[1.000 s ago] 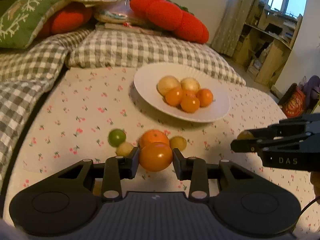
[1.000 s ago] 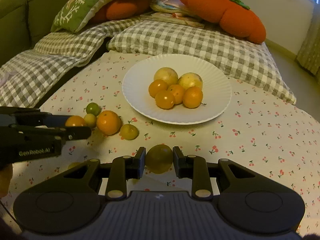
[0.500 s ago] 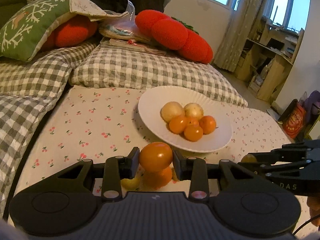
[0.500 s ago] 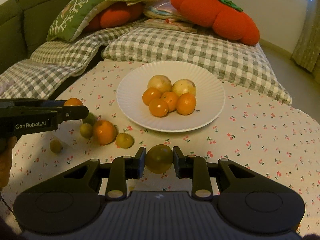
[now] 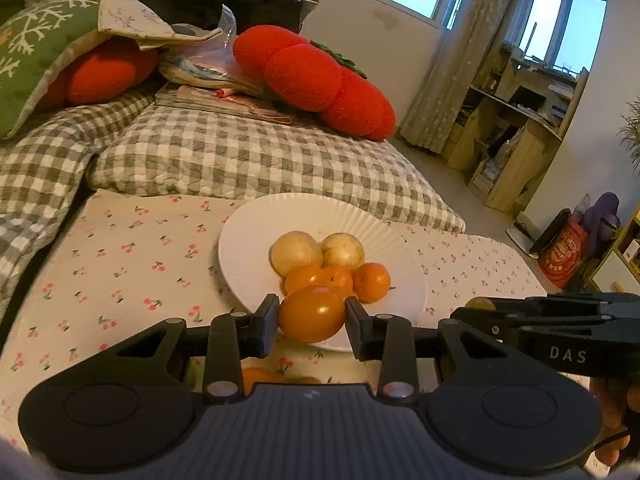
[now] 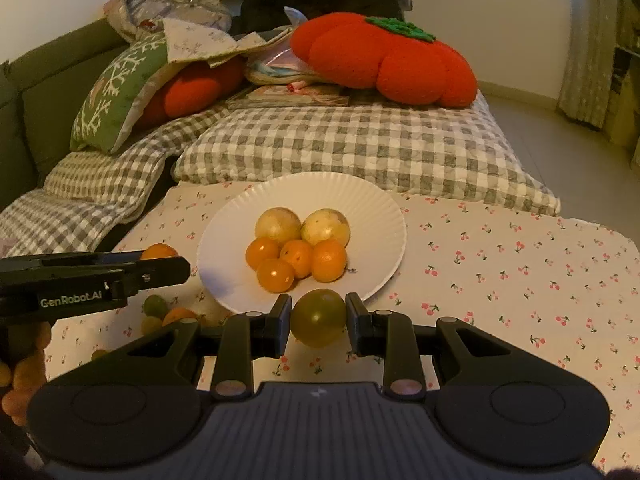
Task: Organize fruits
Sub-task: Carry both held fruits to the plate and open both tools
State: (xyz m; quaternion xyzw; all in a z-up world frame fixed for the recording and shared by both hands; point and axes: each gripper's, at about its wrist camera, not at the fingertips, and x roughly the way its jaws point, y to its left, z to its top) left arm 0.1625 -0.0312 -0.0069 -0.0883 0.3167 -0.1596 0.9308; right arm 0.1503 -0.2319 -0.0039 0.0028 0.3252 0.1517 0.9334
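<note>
The task looks about half done. The white ribbed paper plate [image 6: 372,200] already holds six fruits: two pale yellow round ones [image 6: 325,227] behind, four small orange ones [image 6: 329,260] in front. The left tool [image 5: 311,320] is closed on a glossy orange tomato-like fruit [image 5: 311,319] near the plate's front rim. The right tool [image 6: 318,318] grips a greenish-yellow round fruit [image 6: 318,317]. Some small fruits [image 6: 156,306] remain on the cherry-print desk cloth [image 6: 520,280], left of the plate
</note>
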